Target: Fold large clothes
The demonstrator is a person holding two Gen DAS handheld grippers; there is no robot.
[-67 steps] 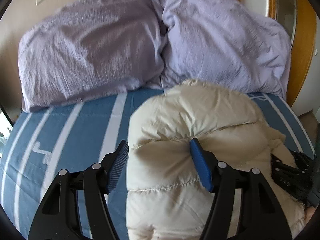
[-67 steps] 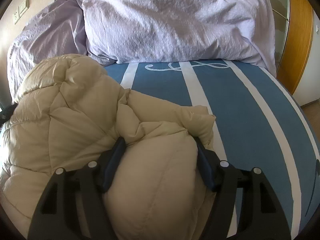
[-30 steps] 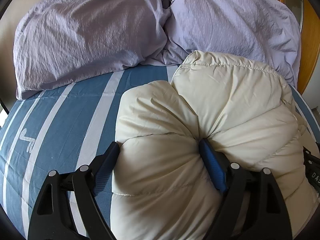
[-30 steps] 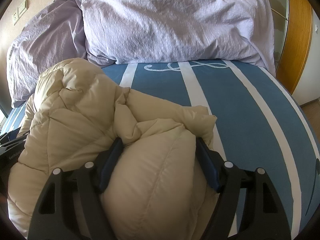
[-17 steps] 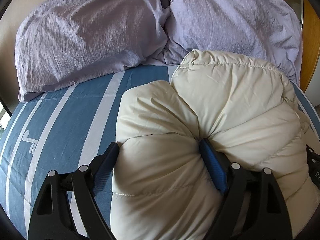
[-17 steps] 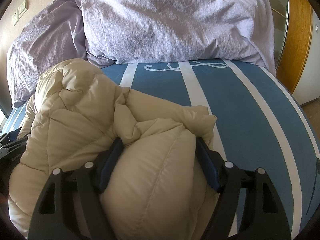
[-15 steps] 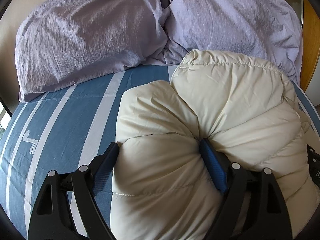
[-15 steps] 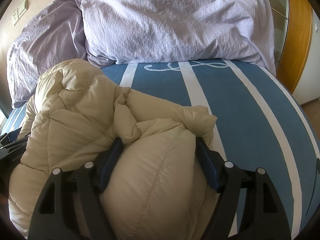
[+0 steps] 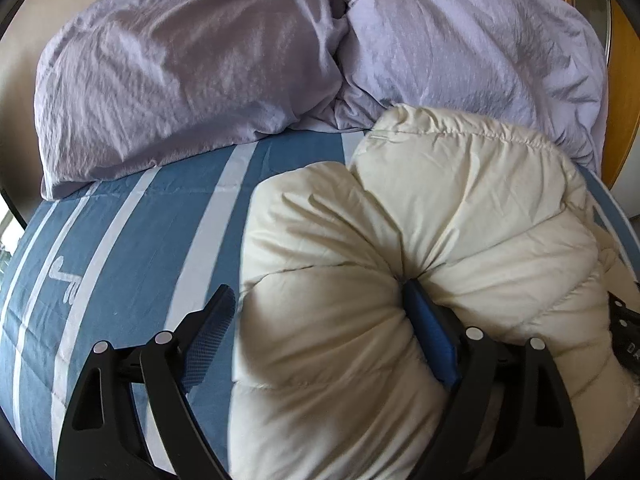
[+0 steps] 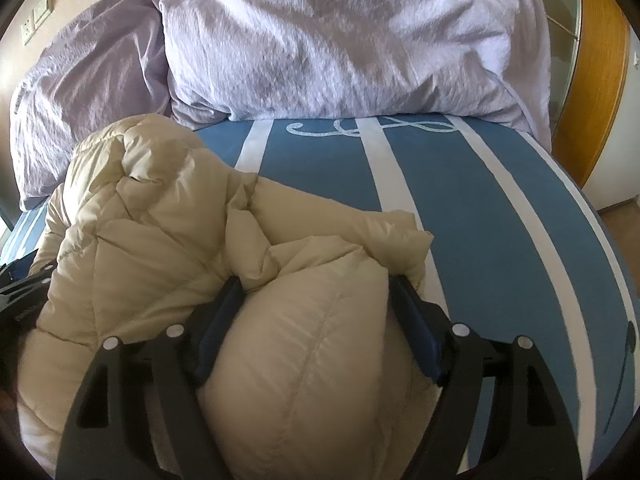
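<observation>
A cream quilted puffer jacket lies bunched on a blue bed sheet with white stripes. In the left wrist view my left gripper stands open around a bulge of the jacket; its left finger is clear of the fabric, its right finger pressed into a crease. In the right wrist view the jacket fills the lower left, and my right gripper has both fingers pressed into a puffy fold between them. The left gripper's body shows at the left edge.
Two lilac pillows lean against the wall at the head of the bed. A wooden panel stands at the right. Bare striped sheet lies right of the jacket. A wall socket sits upper left.
My left gripper has opened: its left finger, which touched the jacket, now stands apart from it. The right gripper and the jacket have stayed put.
</observation>
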